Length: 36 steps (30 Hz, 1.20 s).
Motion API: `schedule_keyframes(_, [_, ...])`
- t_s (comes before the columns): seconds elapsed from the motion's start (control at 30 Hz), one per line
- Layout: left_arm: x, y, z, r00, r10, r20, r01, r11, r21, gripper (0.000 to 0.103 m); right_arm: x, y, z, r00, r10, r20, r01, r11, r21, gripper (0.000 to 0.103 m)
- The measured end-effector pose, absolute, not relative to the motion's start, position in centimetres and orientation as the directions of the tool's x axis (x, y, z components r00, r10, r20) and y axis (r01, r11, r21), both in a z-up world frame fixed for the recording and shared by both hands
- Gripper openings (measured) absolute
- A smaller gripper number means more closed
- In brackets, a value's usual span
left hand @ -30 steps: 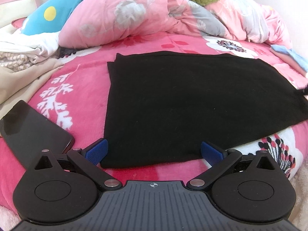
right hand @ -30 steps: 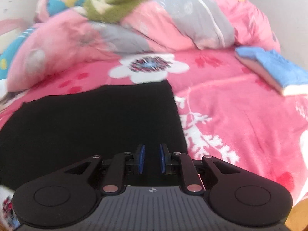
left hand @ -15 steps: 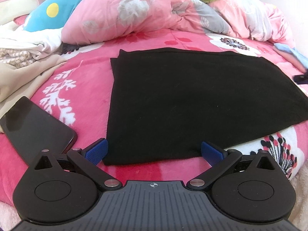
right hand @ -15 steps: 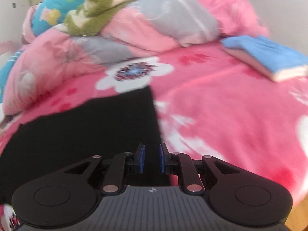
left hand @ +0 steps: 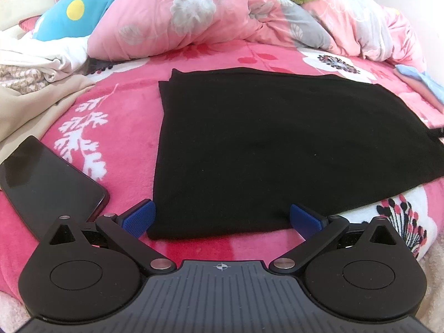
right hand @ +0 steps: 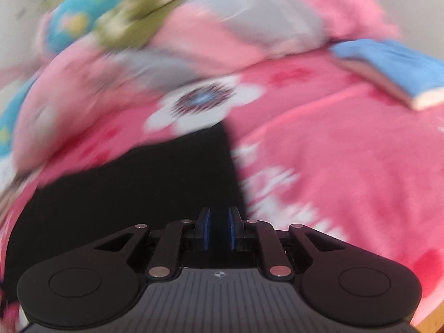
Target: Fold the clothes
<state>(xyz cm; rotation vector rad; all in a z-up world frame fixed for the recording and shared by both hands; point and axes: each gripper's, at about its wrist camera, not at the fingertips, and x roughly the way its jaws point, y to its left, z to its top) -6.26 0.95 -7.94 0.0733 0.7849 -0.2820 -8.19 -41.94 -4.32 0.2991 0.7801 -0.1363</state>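
A black garment (left hand: 277, 144) lies flat, folded into a wide rectangle, on the pink flowered bedspread (left hand: 127, 127). My left gripper (left hand: 222, 217) is open wide at its near edge. The blue pads (left hand: 138, 216) stand either side of the near left corner, with nothing pinched. In the blurred right wrist view, my right gripper (right hand: 217, 231) sits at the black garment's (right hand: 138, 194) right edge. Its fingers are nearly together, with black fabric in the narrow gap between them.
A dark phone (left hand: 47, 183) lies left of my left gripper. Beige and white clothes (left hand: 33, 83) are piled at the far left. A rumpled pink quilt (left hand: 211, 14) runs along the back. A folded blue item (right hand: 388, 66) rests at the far right.
The right wrist view has swung and blurred while the garment's right edge stays at its fingers. The left gripper has edged slightly forward and stays open.
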Motion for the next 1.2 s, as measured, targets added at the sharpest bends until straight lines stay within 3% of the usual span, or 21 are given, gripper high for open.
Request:
schedule_keyframes(0.1, [-6.2, 1.0, -7.9, 0.671, -0.226, -0.706, 0.278, 0.960, -0.043, 0.103, -9.6, -44.3, -5.6, 0.661, -0.119, -0.741, 0.368, 0.912, 0.182, 0.012])
schedule_keyframes(0.2, [-6.2, 1.0, -8.0, 0.670, -0.228, -0.707, 0.278, 0.960, -0.046, 0.103, -11.7, -45.3, -4.1, 0.666, -0.209, -0.716, 0.457, 0.873, 0.170, 0.014])
schedule_keyframes(0.33, [-6.2, 1.2, -8.0, 0.668, -0.236, -0.706, 0.282, 0.958, -0.053, 0.103, -11.5, -40.5, -3.1, 0.731, -0.044, -0.681, 0.272, 0.934, 0.231, 0.014])
schedule_keyframes(0.43, [-6.3, 1.4, -8.0, 0.667, -0.244, -0.704, 0.288, 0.956, -0.059, 0.103, -10.3, -36.9, -4.7, 0.693, 0.056, -0.718, 0.144, 0.966, 0.214, 0.014])
schedule_keyframes(0.7, [-6.5, 1.7, -8.1, 0.664, -0.262, -0.700, 0.298, 0.952, -0.073, 0.103, -13.7, -38.8, -4.1, 0.651, -0.072, -0.756, 0.264, 0.955, 0.136, 0.014])
schedule_keyframes(0.87, [-7.0, 1.8, -8.0, 0.668, -0.258, -0.698, 0.295, 0.953, -0.070, 0.103, -11.5, -33.2, -3.2, 0.700, 0.036, -0.713, 0.096, 0.985, 0.144, 0.014])
schedule_keyframes(1.07, [-7.6, 2.4, -7.8, 0.656, -0.276, -0.703, 0.312, 0.947, -0.080, 0.103, -12.3, -30.4, -4.0, 0.645, 0.091, -0.758, -0.015, 0.994, 0.106, 0.016])
schedule_keyframes(1.2, [-8.3, 3.1, -7.2, 0.645, -0.298, -0.704, 0.320, 0.942, -0.105, 0.103, -13.7, -28.9, -3.9, 0.610, 0.119, -0.784, -0.089, 0.993, 0.081, 0.025])
